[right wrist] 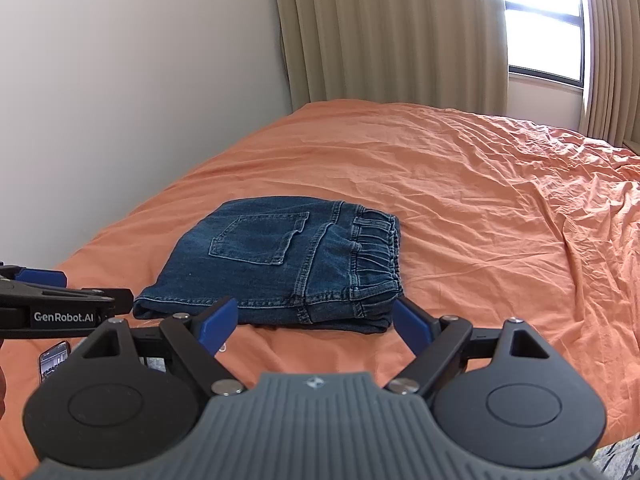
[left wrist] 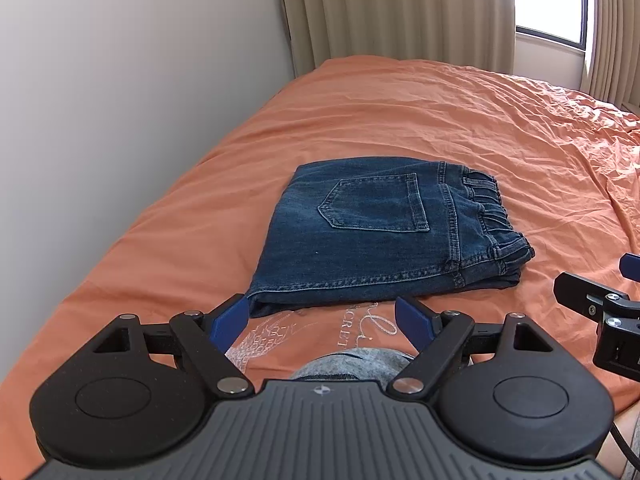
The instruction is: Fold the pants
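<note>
In the left wrist view the left gripper [left wrist: 322,320] stands wide open with nothing held, just short of the near edge of the folded jeans [left wrist: 384,236], which lie pocket up on the orange bedsheet [left wrist: 440,120]; below the blue fingers, pale print on orange cloth reads in part "CRET". In the right wrist view the right gripper [right wrist: 316,322] is likewise spread wide and empty at the jeans' near edge, while the other gripper's side reads "GenRobot.AI" above a phone [right wrist: 54,362].

Wall [left wrist: 120,120] close left, bedspread [left wrist: 500,140] open right — folded jeans [left wrist: 372,240] ahead
</note>
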Demonstrator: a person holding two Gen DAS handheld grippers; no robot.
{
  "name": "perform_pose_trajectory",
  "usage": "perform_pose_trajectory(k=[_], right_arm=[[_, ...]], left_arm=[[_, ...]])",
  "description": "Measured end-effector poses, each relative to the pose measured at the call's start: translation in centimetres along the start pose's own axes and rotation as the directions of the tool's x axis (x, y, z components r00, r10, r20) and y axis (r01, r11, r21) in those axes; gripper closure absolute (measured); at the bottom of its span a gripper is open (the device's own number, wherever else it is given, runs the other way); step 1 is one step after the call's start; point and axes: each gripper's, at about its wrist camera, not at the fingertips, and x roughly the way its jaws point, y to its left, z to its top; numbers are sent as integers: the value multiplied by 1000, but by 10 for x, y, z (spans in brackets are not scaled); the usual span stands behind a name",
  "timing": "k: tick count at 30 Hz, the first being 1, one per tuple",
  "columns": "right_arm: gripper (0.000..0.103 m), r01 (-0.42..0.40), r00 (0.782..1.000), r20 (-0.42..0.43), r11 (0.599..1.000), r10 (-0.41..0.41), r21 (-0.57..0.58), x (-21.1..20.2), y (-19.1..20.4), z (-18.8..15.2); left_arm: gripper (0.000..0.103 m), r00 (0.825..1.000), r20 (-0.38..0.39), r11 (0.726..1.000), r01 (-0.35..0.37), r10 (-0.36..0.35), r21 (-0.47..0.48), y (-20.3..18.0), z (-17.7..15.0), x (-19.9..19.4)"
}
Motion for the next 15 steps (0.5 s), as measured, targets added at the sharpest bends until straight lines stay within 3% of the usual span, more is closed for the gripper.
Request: perform_pose_trajectory(k=[15], right_arm=[[22, 3, 1000, 6, 1000, -3, 1, -3, -1, 2]], left_arm=[[6, 1000, 9, 1000, -8, 8, 2, -2, 2, -4]])
